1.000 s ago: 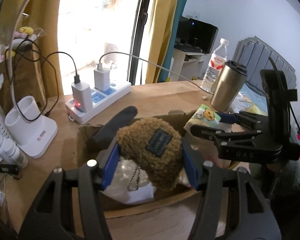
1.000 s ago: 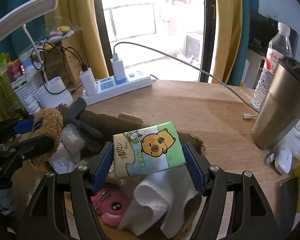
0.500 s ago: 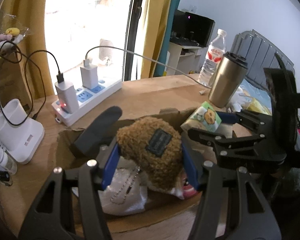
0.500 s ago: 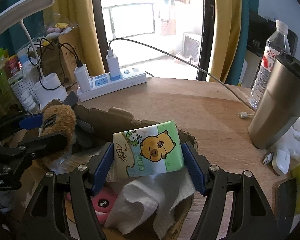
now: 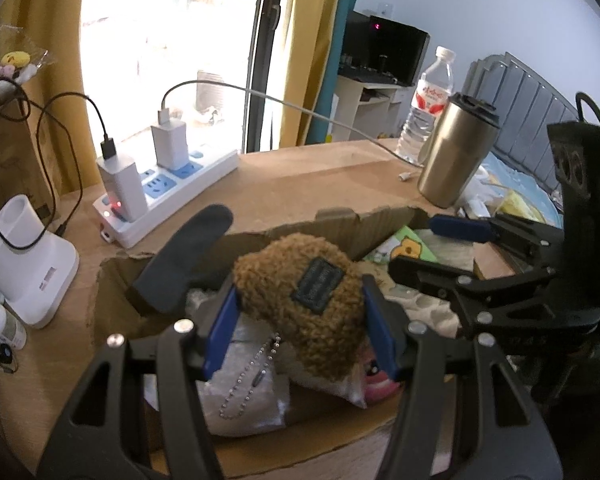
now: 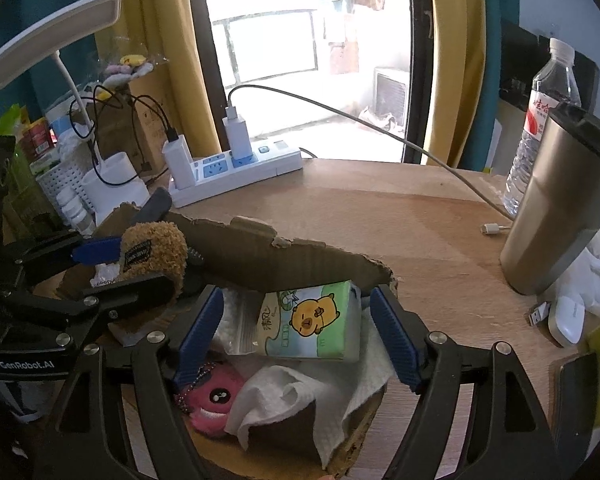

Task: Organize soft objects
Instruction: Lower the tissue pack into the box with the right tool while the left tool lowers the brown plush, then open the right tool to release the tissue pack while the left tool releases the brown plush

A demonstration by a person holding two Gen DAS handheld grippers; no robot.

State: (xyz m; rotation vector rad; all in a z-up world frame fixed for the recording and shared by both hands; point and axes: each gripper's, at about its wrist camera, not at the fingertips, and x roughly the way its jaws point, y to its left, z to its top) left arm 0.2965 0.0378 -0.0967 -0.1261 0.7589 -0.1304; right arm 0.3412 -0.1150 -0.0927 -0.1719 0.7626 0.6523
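Observation:
My left gripper (image 5: 300, 320) is shut on a brown fuzzy plush (image 5: 304, 300) with a dark patch and a bead chain, held over the open cardboard box (image 5: 332, 236). My right gripper (image 6: 296, 328) stands open inside the box; the green tissue pack (image 6: 312, 320) with a yellow cartoon animal lies loose between its blue pads. White tissue (image 6: 300, 396) and a pink plush (image 6: 214, 398) lie in the box below it. The left gripper and plush (image 6: 152, 252) show at the left of the right wrist view. The right gripper shows at the right of the left wrist view (image 5: 436, 248).
A white power strip (image 5: 168, 196) with chargers, a steel tumbler (image 5: 456, 152), a water bottle (image 5: 428, 108) and a white lamp base (image 5: 24, 272) stand on the wooden table behind the box. A dark slipper-like object (image 5: 184, 260) leans on the box's far left wall.
My right gripper has lowered into the box and opened, letting go of the tissue pack. My left gripper still holds the brown plush over the box.

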